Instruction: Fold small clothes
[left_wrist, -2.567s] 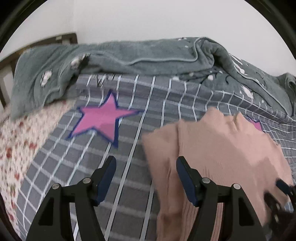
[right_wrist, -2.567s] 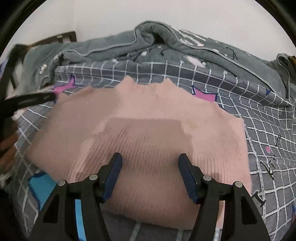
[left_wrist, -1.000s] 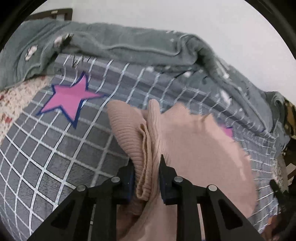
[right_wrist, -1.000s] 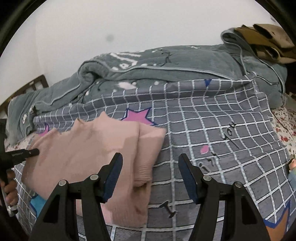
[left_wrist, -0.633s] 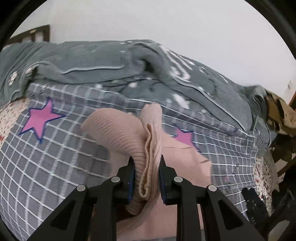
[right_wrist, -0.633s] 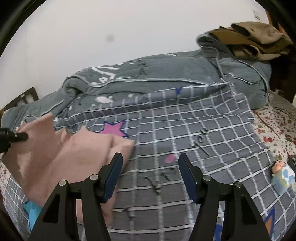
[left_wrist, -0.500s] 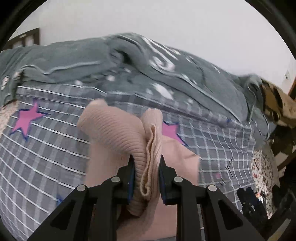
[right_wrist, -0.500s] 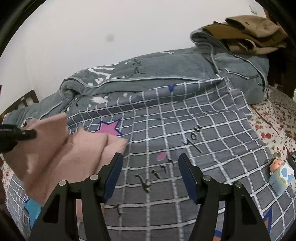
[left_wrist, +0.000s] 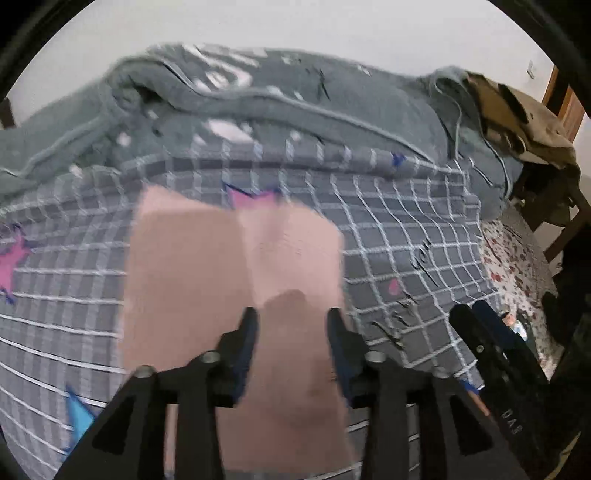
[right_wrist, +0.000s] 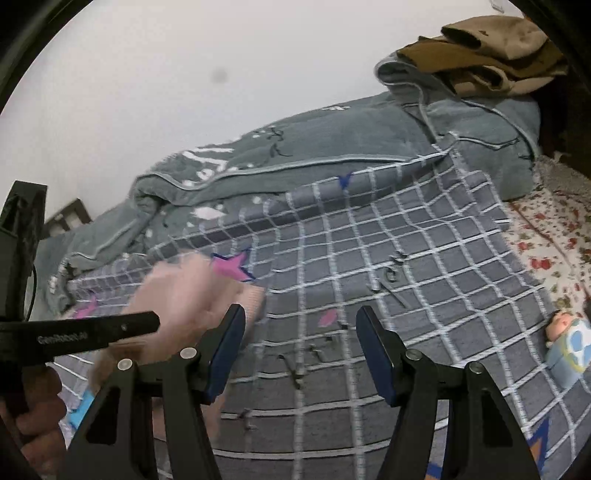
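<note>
The pink sweater (left_wrist: 207, 273) lies on the grey checked blanket (left_wrist: 399, 229), toward the left and near side of the bed, folded into a narrow block with one panel laid over the other. The left gripper (left_wrist: 291, 328) hangs just above the near end of the sweater; its jaws are opening, with pink cloth showing in the gap between them but the pads no longer pressing on it. So the side fold looks finished and the step in hand is the release.

The right gripper (right_wrist: 299, 343) hovers over bare blanket to the right of the sweater, its jaws apart and holding nothing.

Next, I judge, the sweater wants a fold from the near end to the far end, which calls for each gripper to take a near corner.

The left view is smeared, so the sweater's edges and the layering of the fold are hard to read. In the right view the sweater is a pink blur, partly behind the left gripper's black finger. Its near end is cut off by the gripper bodies.
</note>
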